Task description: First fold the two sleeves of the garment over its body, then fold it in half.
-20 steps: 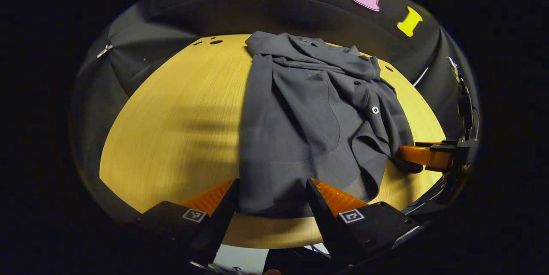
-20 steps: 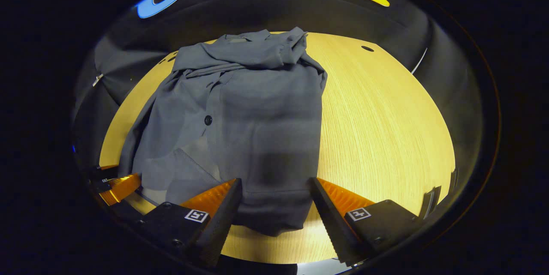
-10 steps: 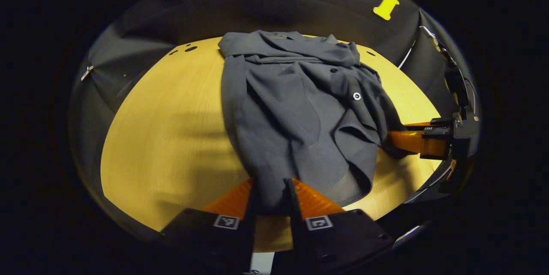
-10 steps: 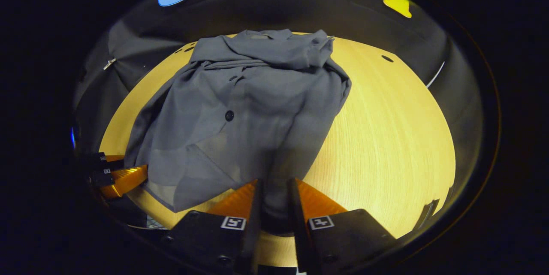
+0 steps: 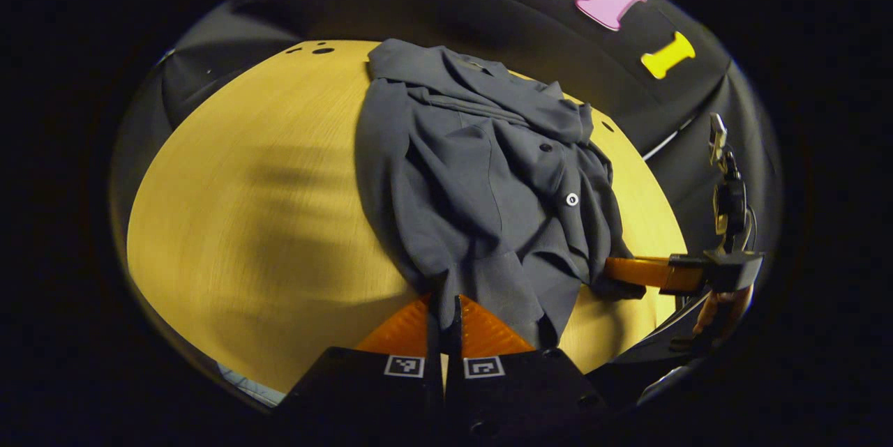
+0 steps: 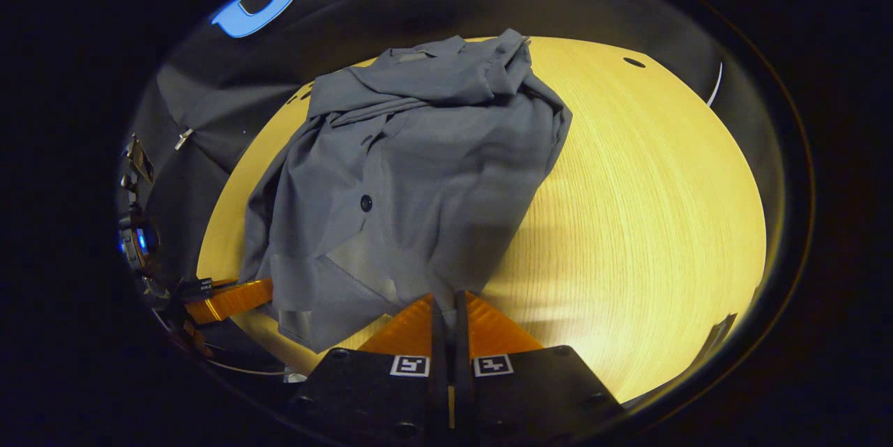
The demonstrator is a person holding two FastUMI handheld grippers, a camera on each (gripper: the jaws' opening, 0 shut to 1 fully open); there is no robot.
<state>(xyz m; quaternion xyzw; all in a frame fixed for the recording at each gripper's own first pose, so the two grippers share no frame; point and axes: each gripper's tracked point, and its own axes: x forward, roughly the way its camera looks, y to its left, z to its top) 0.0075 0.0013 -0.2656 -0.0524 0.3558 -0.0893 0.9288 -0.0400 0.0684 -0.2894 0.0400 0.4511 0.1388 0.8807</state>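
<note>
Gray shirt (image 5: pixel 481 189) lying on the round yellow table (image 5: pixel 265 224), collar end far away near the black cloth wall (image 5: pixel 446 8), bottom end close by. Sleeves already tucked over the body, a bit lumpy and wrinkled.

Left gripper (image 5: pixel 444 311) squeezed tight on one bottom corner of the shirt. Right gripper (image 6: pixel 445 307) squeezed tight on the other bottom corner (image 6: pixel 446 279). Almost no gap between the fingers, with cloth pinched in each.

Looks like time to carry the bottom up to the collar.

Could go wrong a few ways. Might pull one side faster than the other and get a crooked fold. Might drag the whole shirt along the smooth table, not fold it. Might shake the loose sleeves out of place. Might lose a corner, with so little cloth in the pinch.

Table wooden and smooth, with small dark holes (image 5: pixel 322 51) near the far edge. Dark room all around.
</note>
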